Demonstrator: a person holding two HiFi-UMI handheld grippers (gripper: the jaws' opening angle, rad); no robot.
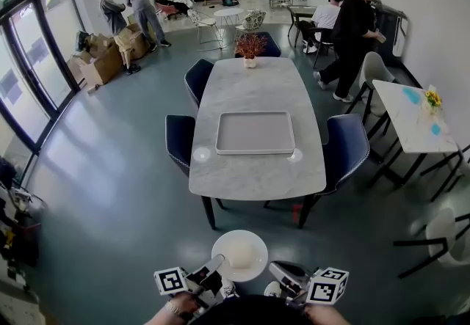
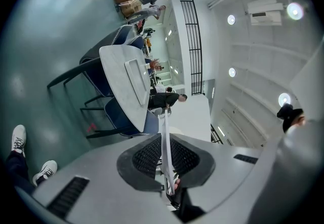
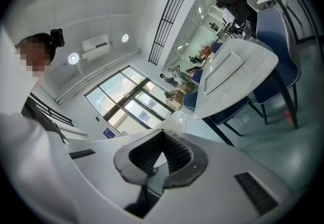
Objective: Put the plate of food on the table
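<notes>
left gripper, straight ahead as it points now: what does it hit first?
Beyond the plate the left gripper holds, probably the blue chair by the table's near corner; depth unclear.

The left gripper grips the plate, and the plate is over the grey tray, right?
No: the left gripper grips the plate, but the plate is over the floor, short of the table and its grey tray, per the head view.

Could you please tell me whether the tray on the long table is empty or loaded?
Empty: the tray on the table shows only its bare grey surface in the head view, with nothing on it.
</notes>
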